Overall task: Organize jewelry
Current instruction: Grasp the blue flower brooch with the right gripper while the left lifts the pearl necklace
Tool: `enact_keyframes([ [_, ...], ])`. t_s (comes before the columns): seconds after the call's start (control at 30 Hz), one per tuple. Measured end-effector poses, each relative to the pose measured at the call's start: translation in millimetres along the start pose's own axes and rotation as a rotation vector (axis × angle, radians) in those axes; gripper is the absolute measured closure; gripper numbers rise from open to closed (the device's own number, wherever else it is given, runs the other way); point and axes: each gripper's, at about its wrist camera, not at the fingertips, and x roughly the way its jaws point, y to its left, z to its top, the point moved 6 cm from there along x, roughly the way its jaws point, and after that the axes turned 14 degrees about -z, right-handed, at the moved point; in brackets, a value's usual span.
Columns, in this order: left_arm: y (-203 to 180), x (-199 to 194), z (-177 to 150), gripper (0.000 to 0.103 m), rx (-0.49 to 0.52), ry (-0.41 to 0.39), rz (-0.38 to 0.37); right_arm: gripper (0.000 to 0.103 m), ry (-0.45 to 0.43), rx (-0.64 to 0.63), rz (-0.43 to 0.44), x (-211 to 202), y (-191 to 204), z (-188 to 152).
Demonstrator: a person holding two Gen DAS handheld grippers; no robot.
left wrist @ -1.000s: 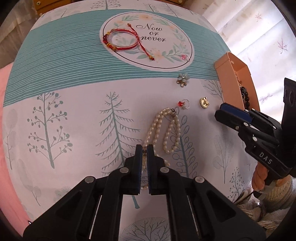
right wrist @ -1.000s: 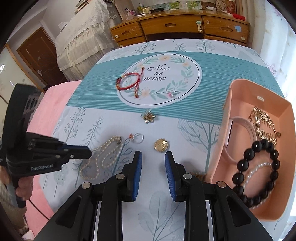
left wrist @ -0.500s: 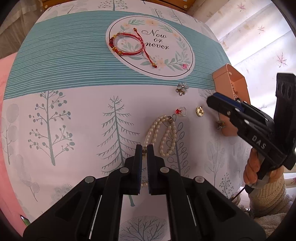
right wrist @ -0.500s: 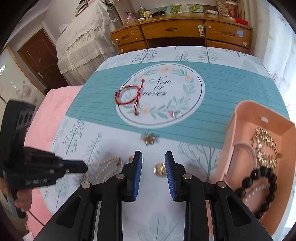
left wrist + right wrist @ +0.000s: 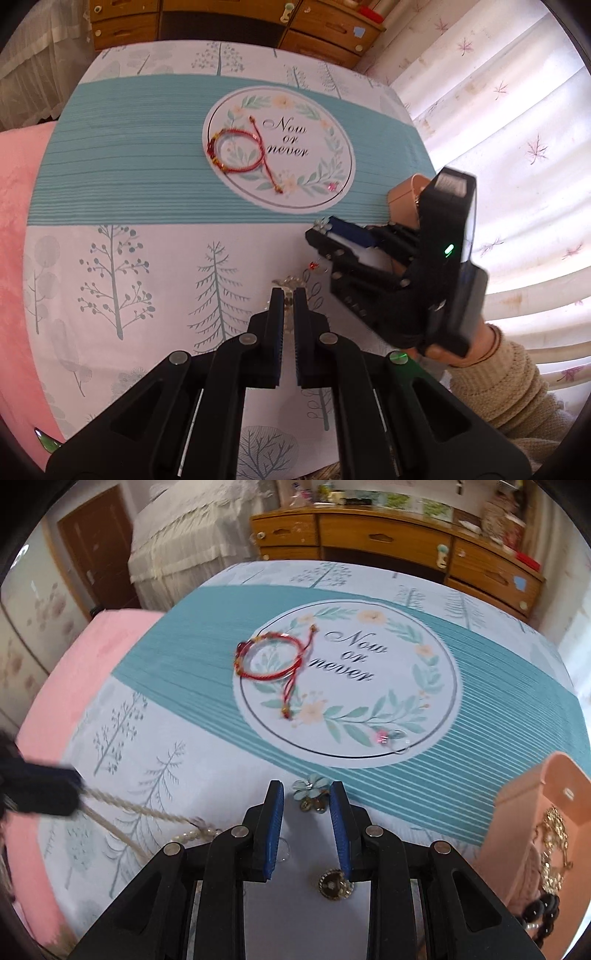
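My left gripper is shut on the pearl necklace, lifted off the cloth. In the right wrist view its strands run taut from the blurred left gripper down to the table. My right gripper is open, and its blue pads flank a pale blue flower brooch without touching it. The left wrist view shows the same right gripper beside the brooch. Under the right fingers lies a gold round pendant.
A red cord bracelet and a pink-stone ring lie on the round print. A red-stone ring lies near the pearls. The peach box at right holds a gold chain and black beads. A wooden dresser stands behind.
My left gripper has risen, pulling the pearl necklace up off the cloth. My right gripper has moved away from the peach box, past the gold pendant, to the flower brooch.
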Motion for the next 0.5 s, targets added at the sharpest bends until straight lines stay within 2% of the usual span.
enact_keyframes([
  [0.07, -7, -7, 5, 0.101, 0.007, -0.015, 0.0, 0.083, -0.018, -0.027, -0.021, 1, 4, -1],
  [0.2, -27, -23, 16, 0.101, 0.03, -0.044, -0.002, 0.085, -0.034, -0.001, 0.007, -9, 2, -4],
  [0.37, -60, -38, 27, 0.101, 0.086, -0.074, -0.016, 0.085, -0.066, 0.146, 0.093, -43, -28, -6],
  [0.5, -97, -46, 37, 0.101, 0.14, -0.097, -0.041, 0.085, -0.115, 0.249, 0.129, -79, -60, -13],
])
